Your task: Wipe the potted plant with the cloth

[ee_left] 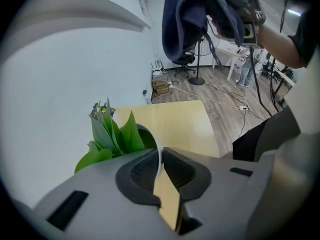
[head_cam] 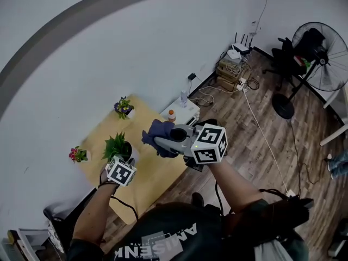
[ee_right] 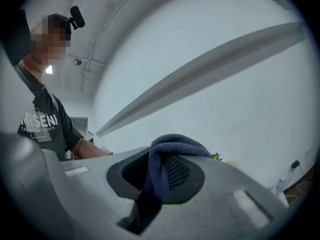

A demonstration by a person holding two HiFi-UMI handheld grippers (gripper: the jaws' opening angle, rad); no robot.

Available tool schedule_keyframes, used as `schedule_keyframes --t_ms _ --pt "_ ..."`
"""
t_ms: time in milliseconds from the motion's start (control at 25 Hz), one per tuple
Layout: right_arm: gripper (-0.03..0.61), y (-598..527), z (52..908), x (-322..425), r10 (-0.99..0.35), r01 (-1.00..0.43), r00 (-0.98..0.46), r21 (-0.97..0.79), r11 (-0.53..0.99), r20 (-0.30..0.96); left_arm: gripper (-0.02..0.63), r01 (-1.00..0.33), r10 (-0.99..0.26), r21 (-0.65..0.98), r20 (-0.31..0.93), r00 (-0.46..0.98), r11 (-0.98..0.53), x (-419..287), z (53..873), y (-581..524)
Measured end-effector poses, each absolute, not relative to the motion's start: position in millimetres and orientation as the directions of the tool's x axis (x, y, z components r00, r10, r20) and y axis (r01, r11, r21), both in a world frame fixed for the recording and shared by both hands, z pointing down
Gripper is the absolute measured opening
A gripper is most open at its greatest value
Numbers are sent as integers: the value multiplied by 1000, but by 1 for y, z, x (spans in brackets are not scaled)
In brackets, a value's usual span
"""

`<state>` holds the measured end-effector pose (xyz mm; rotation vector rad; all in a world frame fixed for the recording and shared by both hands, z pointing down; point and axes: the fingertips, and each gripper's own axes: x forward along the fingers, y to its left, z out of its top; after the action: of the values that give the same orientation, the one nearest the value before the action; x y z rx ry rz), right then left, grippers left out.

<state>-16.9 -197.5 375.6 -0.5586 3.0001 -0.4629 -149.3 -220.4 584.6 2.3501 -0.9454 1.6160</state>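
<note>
Left gripper [ee_left: 161, 159] pinched the potted plant [head_cam: 117, 145] by its white rim, left-center in the head view (pot mostly hidden behind the jaws); right gripper [ee_right: 157, 171] clamped the blue cloth [ee_right: 175, 145] mid-frame, tail lost between its jaws

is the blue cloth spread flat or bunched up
Bunched: the cloth hangs crumpled, pinched in the right hand-held gripper.
</note>
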Motion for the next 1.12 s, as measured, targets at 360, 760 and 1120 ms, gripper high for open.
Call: schedule_keyframes --t_ms 360,760,1120 --pt "45 -193 366 11 -489 -465 -872 -290 837 -11 32 -473 -437 -306 878 194 -826 -135 627 -221" --pt "44 -196 376 22 -566 -539 -825 -301 787 -3 32 -426 -437 -326 879 193 -844 -128 661 -231" --pt "44 -193 395 41 -615 -589 -788 -334 736 34 34 -346 -433 -362 888 154 -866 -128 694 -228"
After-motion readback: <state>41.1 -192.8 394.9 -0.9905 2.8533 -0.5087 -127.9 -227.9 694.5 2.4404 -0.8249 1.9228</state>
